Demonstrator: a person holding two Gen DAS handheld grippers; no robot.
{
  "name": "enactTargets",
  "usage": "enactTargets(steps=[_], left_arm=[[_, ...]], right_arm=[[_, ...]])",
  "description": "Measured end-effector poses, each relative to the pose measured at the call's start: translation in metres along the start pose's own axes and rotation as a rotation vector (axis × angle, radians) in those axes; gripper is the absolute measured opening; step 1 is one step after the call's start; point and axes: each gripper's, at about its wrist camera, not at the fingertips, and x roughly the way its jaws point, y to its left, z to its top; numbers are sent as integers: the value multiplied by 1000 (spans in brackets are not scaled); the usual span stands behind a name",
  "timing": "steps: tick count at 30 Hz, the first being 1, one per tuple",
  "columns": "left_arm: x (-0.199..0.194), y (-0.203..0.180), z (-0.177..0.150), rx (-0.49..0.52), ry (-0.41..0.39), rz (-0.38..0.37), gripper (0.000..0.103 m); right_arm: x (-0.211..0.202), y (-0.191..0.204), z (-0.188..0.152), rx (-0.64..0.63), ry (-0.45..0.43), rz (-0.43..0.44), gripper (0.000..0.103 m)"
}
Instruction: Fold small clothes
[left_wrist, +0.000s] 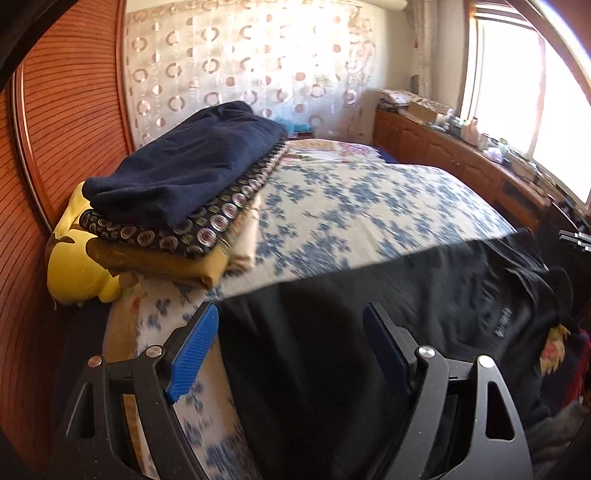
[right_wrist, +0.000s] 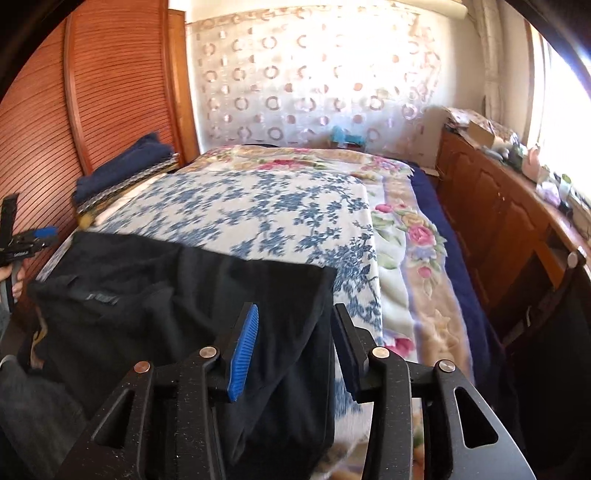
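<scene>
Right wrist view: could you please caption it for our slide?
Open right tongs straddle the black garment's edge on the blue-flowered bedspread.

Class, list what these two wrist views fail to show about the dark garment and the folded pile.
- Black garment: its near end drops behind the left gripper; left wrist view.
- Its printed label: too small and blurred; right wrist view.
- Folded pile: the lower layers are covered by the navy cloth; left wrist view.

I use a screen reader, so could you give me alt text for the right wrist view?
The right tool hangs open over the corner of a black garment spread on a blue-flowered bedcover. Folded clothes are stacked far left by a wooden wardrobe.
</scene>
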Motion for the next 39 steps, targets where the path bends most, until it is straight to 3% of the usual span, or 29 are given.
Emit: enactTargets(steps=[9, 16, 19, 22, 32, 34, 36, 37, 39], left_arm=[[43, 25, 7, -11, 73, 15, 81], [66, 33, 1, -33, 124, 25, 81], [70, 36, -1, -53, 149, 11, 81], [70, 36, -1, -53, 153, 12, 81], [71, 31, -1, -31, 163, 36, 82], [72, 31, 0, -30, 164, 37, 82], [73, 32, 1, -31, 164, 36, 82], [73, 32, 1, -32, 164, 36, 82], [73, 32, 1, -32, 164, 36, 82]], right_arm=[[77, -14, 16, 129, 71, -20, 43], [107, -28, 24, 188, 93, -16, 42], [109, -27, 23, 181, 88, -3, 31], [107, -29, 22, 172, 70, 13, 8], [102, -36, 14, 202, 65, -41, 7], [100, -32, 16, 182, 61, -65, 15], [100, -30, 19, 160, 55, -136, 35], [101, -29, 20, 150, 52, -161, 38], [102, -30, 21, 150, 53, -157, 49]])
